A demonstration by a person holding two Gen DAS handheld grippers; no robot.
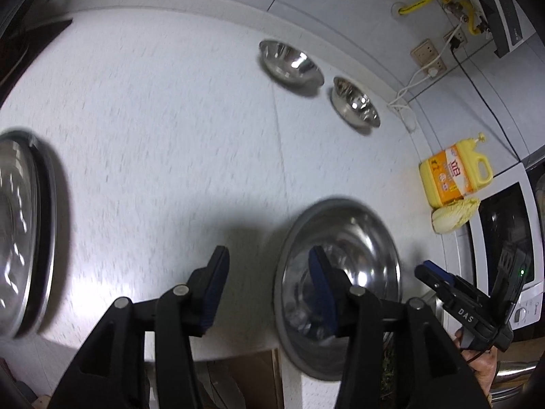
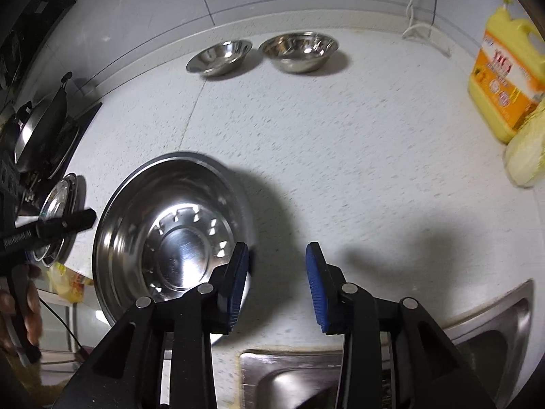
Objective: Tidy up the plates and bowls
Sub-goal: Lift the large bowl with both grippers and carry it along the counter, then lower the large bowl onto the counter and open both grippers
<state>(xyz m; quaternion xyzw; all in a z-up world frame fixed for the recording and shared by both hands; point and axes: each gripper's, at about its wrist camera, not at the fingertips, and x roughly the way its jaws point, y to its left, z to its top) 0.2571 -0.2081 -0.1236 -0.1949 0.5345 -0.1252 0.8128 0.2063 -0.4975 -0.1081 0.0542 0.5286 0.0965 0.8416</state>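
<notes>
Countertop (image 2: 374, 156), white and speckled, carrying steel dishware, with the large plate (image 2: 170, 231) as landmark. Left gripper (image 1: 269, 289) has jaws spread wide and empty above the counter; its right pad overlaps the plate in that view. Right gripper (image 2: 277, 286) is likewise wide and empty, its left pad at the plate's near right rim; contact cannot be told. Two bowls (image 2: 221, 56) (image 2: 299, 51) sit side by side well beyond the plate, near the back wall. A second plate stack (image 2: 59, 211) lies left of the plate at the counter's edge. Detergent jug (image 2: 507, 78) and cabbage (image 2: 526, 156) stand far right of the plate. Sink (image 2: 494, 327) lies near right of it.
</notes>
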